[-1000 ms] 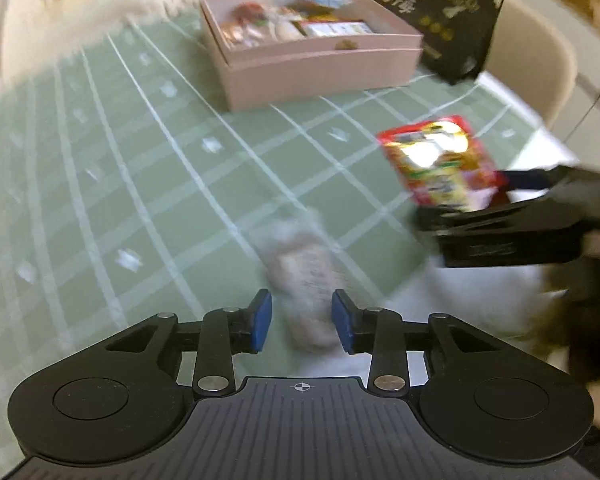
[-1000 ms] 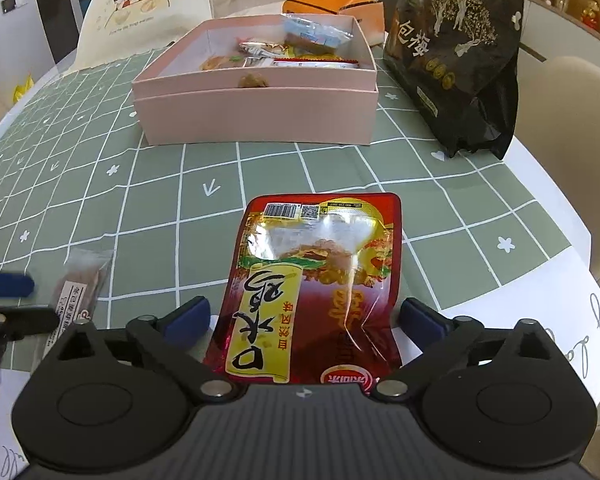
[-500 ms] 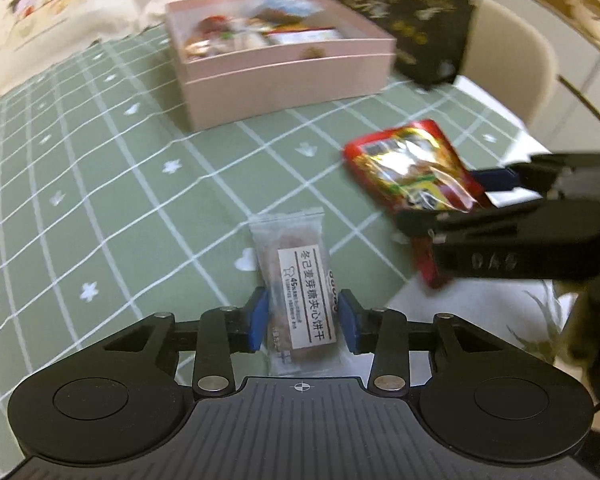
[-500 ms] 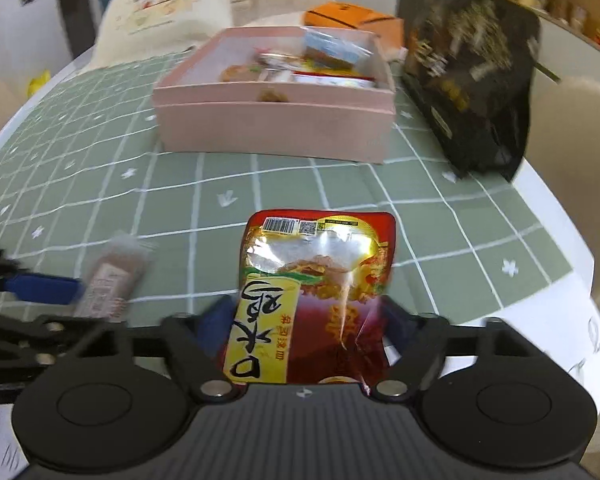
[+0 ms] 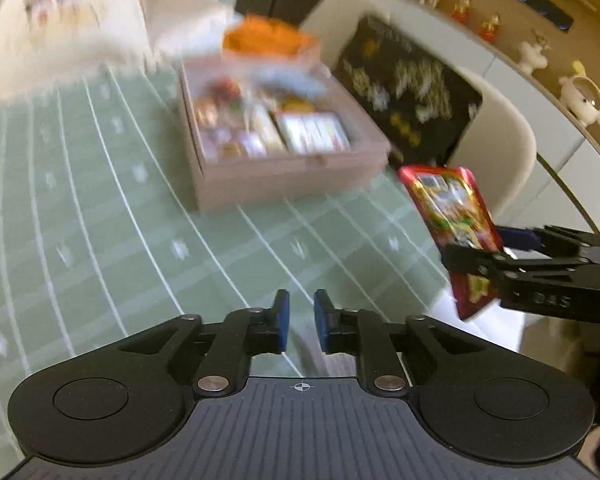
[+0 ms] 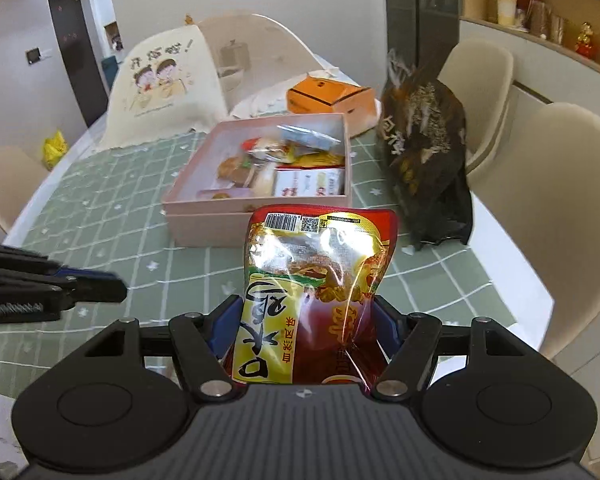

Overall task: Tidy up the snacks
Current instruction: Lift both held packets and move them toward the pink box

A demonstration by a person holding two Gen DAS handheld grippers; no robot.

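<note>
My right gripper (image 6: 302, 320) is shut on a red and yellow snack pouch (image 6: 320, 276) and holds it upright in the air, short of the pink box (image 6: 260, 224) that holds several snacks. The pouch (image 5: 452, 216) and the right gripper (image 5: 512, 264) also show at the right of the left wrist view. My left gripper (image 5: 299, 320) is above the green checked cloth (image 5: 100, 240), its blue pads a small gap apart with nothing visible between them. The pink box (image 5: 284, 176) lies ahead of it. The biscuit packet is out of sight.
A black snack bag (image 6: 424, 160) stands right of the box. An orange carton (image 6: 328, 94) and a cream tote bag (image 6: 160, 80) are behind it. Cream chairs (image 6: 552, 208) stand along the table's right edge. The left gripper (image 6: 52, 284) shows at the left.
The right gripper closed on the red pouch and lifted it off the table. The left gripper rose and tilted up; the biscuit packet it straddled is no longer between its pads.
</note>
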